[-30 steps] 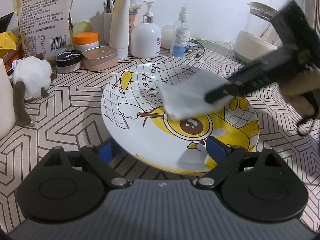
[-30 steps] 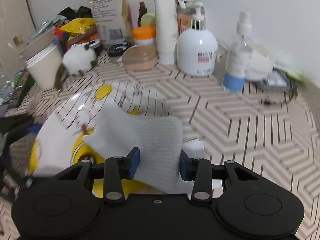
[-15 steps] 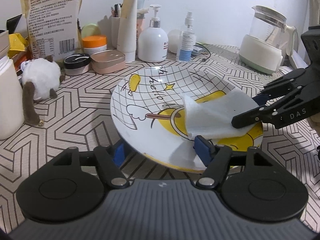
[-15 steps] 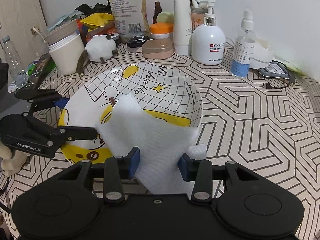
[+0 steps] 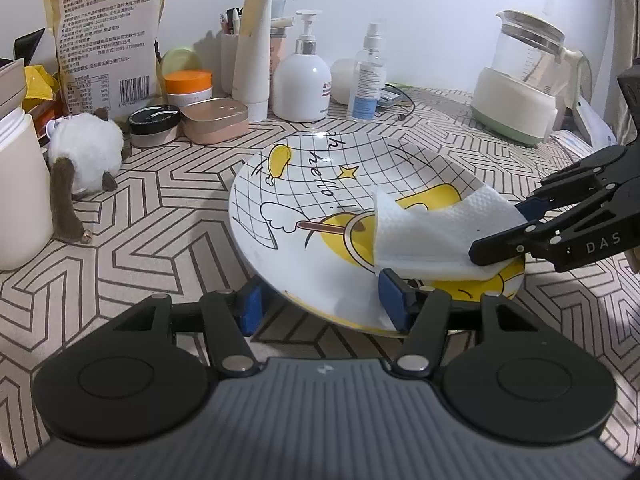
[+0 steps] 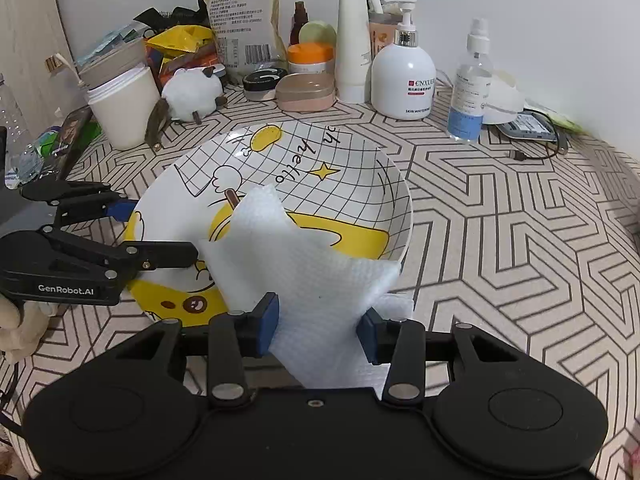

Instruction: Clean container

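Tabletop (image 6: 500, 208): right hand-held gripper (image 6: 320, 320) pinches paper towel (image 6: 304, 272) against plate (image 6: 360, 168).

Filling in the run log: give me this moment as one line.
left gripper: shut on plate rim, tilted | right gripper: shut on paper towel | towel draped on plate | stage: wiping

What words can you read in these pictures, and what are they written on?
"hello" on the plate
"GenRobot.AI" on the left gripper
"DAS" on the right gripper
"ENXUE", cut off at the edge, and "SKIN WHITE", cut off the same way, on the white pump bottle
The printing on the tan food bag and the label on the spray bottle are too small to read.
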